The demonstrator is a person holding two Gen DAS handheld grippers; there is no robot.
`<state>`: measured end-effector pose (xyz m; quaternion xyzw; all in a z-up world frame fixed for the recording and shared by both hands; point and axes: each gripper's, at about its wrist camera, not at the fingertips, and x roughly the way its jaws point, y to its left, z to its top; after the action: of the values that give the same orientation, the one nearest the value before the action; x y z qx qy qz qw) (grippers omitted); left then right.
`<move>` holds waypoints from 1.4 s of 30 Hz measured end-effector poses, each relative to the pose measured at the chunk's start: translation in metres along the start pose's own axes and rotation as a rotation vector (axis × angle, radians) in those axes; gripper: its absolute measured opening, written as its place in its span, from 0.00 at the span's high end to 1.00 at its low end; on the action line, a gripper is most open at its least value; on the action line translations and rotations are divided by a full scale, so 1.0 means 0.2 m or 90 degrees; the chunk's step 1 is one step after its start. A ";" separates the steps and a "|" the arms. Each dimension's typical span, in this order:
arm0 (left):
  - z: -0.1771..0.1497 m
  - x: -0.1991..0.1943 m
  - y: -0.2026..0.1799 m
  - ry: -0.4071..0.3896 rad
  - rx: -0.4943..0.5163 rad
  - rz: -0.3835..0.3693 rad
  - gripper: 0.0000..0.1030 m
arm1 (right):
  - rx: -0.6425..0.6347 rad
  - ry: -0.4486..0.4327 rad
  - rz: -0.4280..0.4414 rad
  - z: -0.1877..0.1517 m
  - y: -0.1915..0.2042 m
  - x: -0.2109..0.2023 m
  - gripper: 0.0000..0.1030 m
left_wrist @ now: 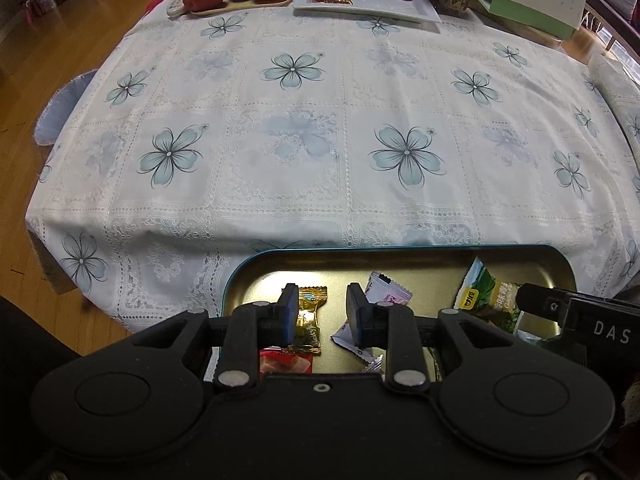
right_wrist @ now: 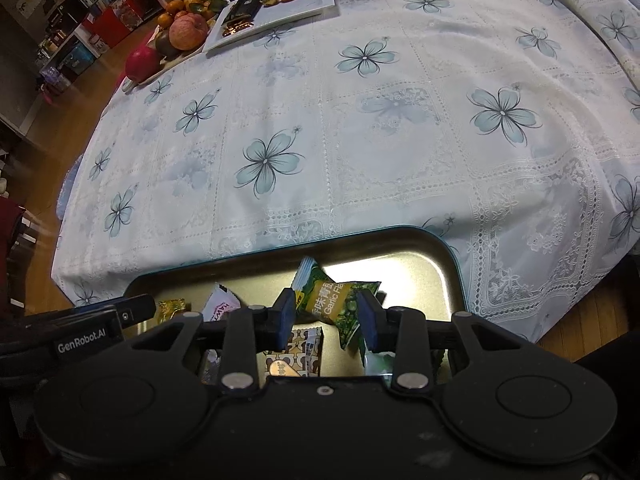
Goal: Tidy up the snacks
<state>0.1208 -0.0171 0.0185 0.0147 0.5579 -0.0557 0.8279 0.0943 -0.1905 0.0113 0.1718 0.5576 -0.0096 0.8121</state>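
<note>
Floral tablecloth (left_wrist: 320,140); snack tin (left_wrist: 420,249); left gripper (left_wrist: 322,304), right gripper (right_wrist: 326,314) both spread, empty.

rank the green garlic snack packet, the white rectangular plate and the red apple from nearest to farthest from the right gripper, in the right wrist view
1. Green garlic snack packet: in the tin, between the right gripper fingers.
2. White rectangular plate: far side of the table, left of centre.
3. Red apple: far left edge; close to the plate, hard to call.

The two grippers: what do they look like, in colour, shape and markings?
Both are matte black plastic with round hubs, silver rivets and linkage bars. The left gripper and right gripper have blue finger pads. Side markings read "DAS" and "GenRobot.AI". No cables or sleeves show.
</note>
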 end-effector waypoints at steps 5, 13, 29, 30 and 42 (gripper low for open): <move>-0.07 -0.01 -0.01 -0.010 -0.003 0.001 0.65 | -0.024 -0.033 -0.004 -0.07 0.01 -0.04 0.64; -0.20 -0.03 -0.06 -0.027 -0.002 0.010 0.65 | -0.037 -0.078 -0.013 -0.23 0.01 -0.09 0.64; -0.40 -0.08 -0.09 -0.050 0.006 0.021 0.65 | -0.015 -0.106 -0.012 -0.46 -0.06 -0.15 0.64; -0.41 -0.09 -0.08 -0.053 0.003 0.019 0.65 | -0.011 -0.106 -0.012 -0.47 -0.06 -0.15 0.64; -0.50 -0.10 -0.07 -0.068 -0.001 -0.001 0.65 | -0.009 -0.107 -0.010 -0.57 -0.07 -0.15 0.64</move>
<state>0.0200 -0.0205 -0.0005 0.0103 0.5128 -0.0567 0.8566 -0.0228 -0.1754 -0.0015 0.1602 0.4886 -0.0260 0.8573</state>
